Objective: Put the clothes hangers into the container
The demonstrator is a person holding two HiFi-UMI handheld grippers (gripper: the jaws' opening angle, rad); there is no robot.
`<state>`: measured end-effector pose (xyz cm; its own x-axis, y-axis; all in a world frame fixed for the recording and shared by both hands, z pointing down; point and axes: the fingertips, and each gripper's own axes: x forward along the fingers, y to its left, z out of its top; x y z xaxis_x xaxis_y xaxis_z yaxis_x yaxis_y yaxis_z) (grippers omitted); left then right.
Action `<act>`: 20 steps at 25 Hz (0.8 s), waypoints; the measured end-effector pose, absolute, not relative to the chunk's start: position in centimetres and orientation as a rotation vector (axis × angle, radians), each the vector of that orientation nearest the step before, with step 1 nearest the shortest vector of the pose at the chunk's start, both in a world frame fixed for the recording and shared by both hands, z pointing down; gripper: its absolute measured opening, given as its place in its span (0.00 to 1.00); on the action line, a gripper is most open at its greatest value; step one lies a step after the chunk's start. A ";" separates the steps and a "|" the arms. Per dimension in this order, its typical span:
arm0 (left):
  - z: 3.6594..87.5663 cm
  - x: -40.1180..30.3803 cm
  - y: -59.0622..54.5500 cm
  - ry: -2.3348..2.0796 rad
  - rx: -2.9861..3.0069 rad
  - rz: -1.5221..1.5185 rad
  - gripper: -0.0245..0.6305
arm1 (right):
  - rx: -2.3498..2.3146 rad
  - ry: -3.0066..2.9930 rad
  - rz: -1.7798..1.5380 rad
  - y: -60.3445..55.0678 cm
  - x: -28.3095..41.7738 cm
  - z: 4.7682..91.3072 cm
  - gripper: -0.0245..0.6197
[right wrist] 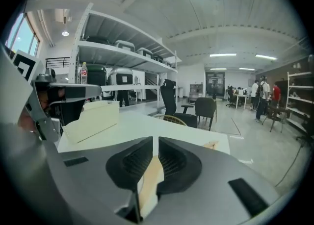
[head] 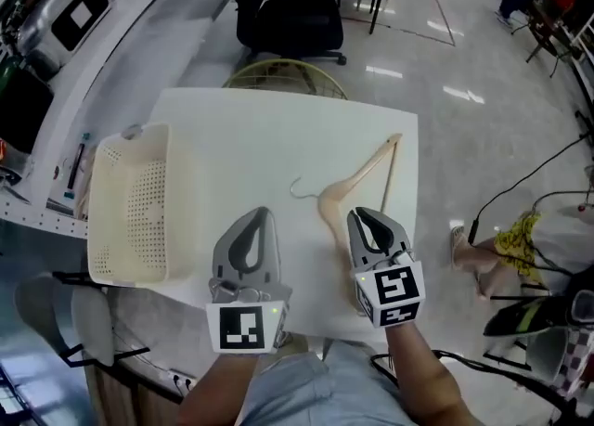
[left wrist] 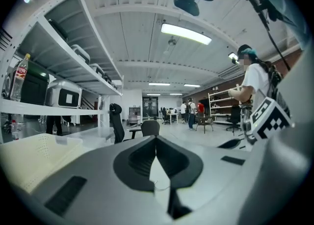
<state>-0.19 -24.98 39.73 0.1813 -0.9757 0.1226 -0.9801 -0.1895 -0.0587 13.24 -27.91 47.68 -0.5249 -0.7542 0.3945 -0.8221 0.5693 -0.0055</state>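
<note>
A wooden clothes hanger with a metal hook lies on the white table, right of middle. A cream perforated container stands at the table's left edge, also visible as the container and the container. My right gripper is shut and sits over the hanger's near arm. In the right gripper view, the hanger's wood shows through the slit behind the closed tips. My left gripper is shut with nothing in it, between the container and the hanger.
A black office chair and a round wire chair back stand beyond the table's far edge. Shelving with cases runs along the left. Cables and a person's foot are on the floor at right.
</note>
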 end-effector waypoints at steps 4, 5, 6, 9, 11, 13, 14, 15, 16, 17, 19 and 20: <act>41.9 -0.3 -25.4 -1.907 2.342 0.230 0.05 | 1.245 -2.379 0.364 -27.5 12.9 51.7 0.20; 42.6 -0.4 -25.4 -1.892 2.336 0.240 0.06 | 1.235 -2.361 0.382 -27.4 12.8 52.7 0.21; 43.2 -0.5 -25.5 -1.878 2.331 0.248 0.06 | 1.226 -2.344 0.397 -27.4 12.7 53.7 0.23; 45.1 -1.0 -26.4 -1.849 2.325 0.262 0.06 | 1.204 -2.300 0.423 -27.7 12.0 56.6 0.29; 46.2 -1.4 -26.9 -1.834 2.315 0.273 0.06 | 1.182 -2.262 0.433 -27.7 11.7 58.2 0.31; 47.1 -1.9 -27.1 -1.825 2.294 0.281 0.06 | 1.168 -2.230 0.409 -27.4 11.5 59.0 0.32; 47.4 -2.2 -27.3 -1.823 2.284 0.281 0.06 | 1.165 -2.220 0.387 -27.5 11.3 59.2 0.32; 47.7 -2.4 -27.5 -1.822 2.276 0.278 0.05 | 1.163 -2.207 0.368 -27.6 11.2 59.4 0.32; 48.0 -2.6 -27.7 -1.821 2.271 0.274 0.06 | 1.161 -2.191 0.358 -27.7 11.0 59.7 0.33; 48.3 -2.7 -27.9 -1.818 2.268 0.271 0.06 | 1.161 -2.171 0.355 -27.8 11.0 59.9 0.33; 48.7 -2.9 -28.2 -1.810 2.267 0.268 0.06 | 1.162 -2.127 0.362 -28.1 11.0 60.4 0.32; 49.0 -2.9 -28.3 -1.806 2.265 0.269 0.06 | 1.161 -2.106 0.370 -28.1 11.1 60.7 0.32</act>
